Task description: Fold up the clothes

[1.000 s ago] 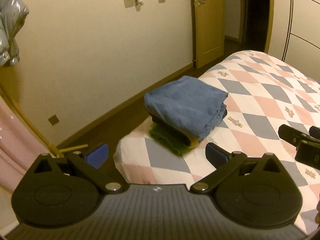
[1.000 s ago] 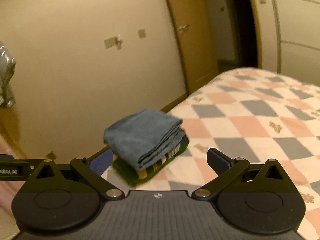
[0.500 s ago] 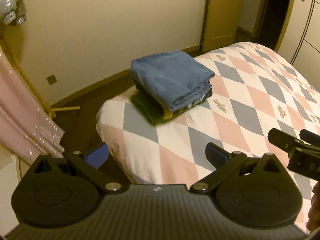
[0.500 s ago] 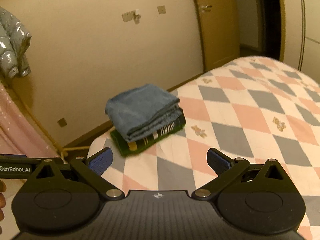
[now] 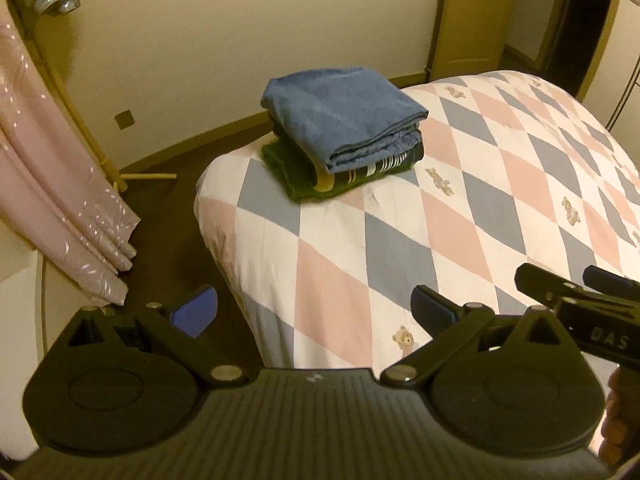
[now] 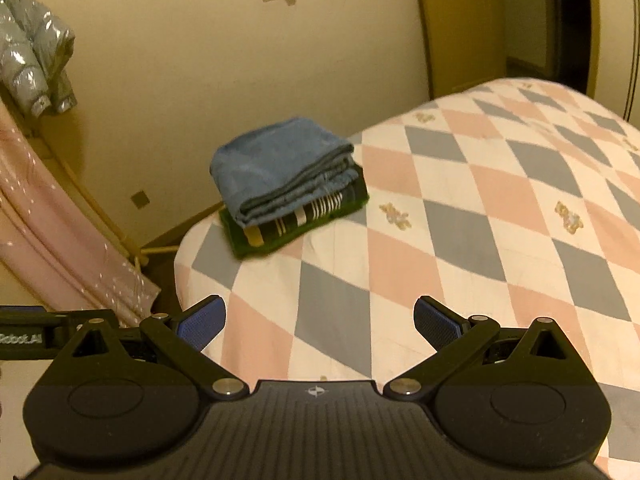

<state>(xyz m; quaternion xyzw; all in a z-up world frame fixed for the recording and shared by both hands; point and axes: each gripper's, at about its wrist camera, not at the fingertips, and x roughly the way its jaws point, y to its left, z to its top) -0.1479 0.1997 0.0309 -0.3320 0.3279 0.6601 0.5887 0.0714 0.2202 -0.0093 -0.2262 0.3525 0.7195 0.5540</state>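
Observation:
A stack of folded clothes sits near the far corner of the bed: a blue garment on top, a dark striped one under it, a green one at the bottom. My left gripper is open and empty, well short of the stack, above the bed's near edge. My right gripper is open and empty too, over the quilt. The right gripper's fingers show at the right of the left wrist view.
The bed carries a quilt of pink, grey and white diamonds. Pink curtains hang at the left. A silver jacket hangs on the wall. Dark floor lies between bed and wall, with a door beyond.
Both grippers have drawn back and risen from the stack, which now looks farther off and lower. More of the quilt and the curtains has come into view. Both stay open.

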